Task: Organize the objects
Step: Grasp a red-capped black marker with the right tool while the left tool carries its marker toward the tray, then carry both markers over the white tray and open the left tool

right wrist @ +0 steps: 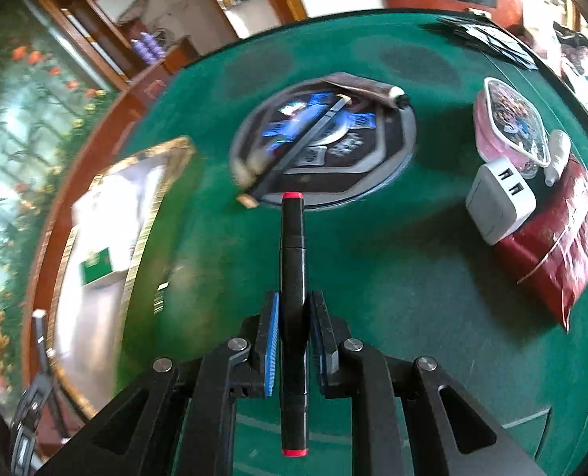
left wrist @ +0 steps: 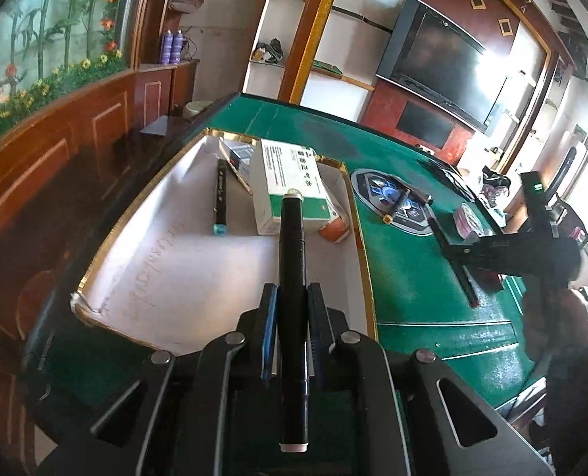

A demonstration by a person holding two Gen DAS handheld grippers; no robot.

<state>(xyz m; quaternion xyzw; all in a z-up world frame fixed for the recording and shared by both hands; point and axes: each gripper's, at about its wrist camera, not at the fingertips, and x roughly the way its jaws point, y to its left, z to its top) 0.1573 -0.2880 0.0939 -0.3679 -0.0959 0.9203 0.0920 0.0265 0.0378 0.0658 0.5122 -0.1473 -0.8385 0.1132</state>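
1. The left tongs [left wrist: 290,297] are clamping a black marker with pale end caps [left wrist: 291,261], which is pointing forward over the open white box with a gold rim [left wrist: 107,273].
2. The right tongs [right wrist: 293,309] are gripping a black marker with red end caps [right wrist: 293,277] above the green felt; that view is smearing with blur on its left side.
3. Inside the box, a white-and-green carton [left wrist: 290,182] is lying against the far wall; it is carrying printed lines and a green band, but the characters are too small to read.
4. Beside the carton a black pen with a teal tip [left wrist: 219,198] is lying on the box floor; the white lettering along its barrel is not legible. Faint script is showing across the box floor, unreadable too.
5. An orange-brown object [left wrist: 333,232] is peeking out from under the carton, and a smaller carton [left wrist: 238,156] is sitting behind it.
6. The bench [right wrist: 393,277] is wearing green felt with a round panel of blue-lit symbols [right wrist: 325,139] at its middle; a thin dark stick [right wrist: 294,150] is lying across that panel.
7. On the right of the bench a white charger with two ports [right wrist: 496,202] is sitting on a red packet [right wrist: 563,254], near a pink-edged container [right wrist: 512,127].
8. Round about, red-brown wood panelling, a bamboo-and-flower mural [left wrist: 36,51], white shelves and a dark wall screen [left wrist: 444,63] are framing the room.
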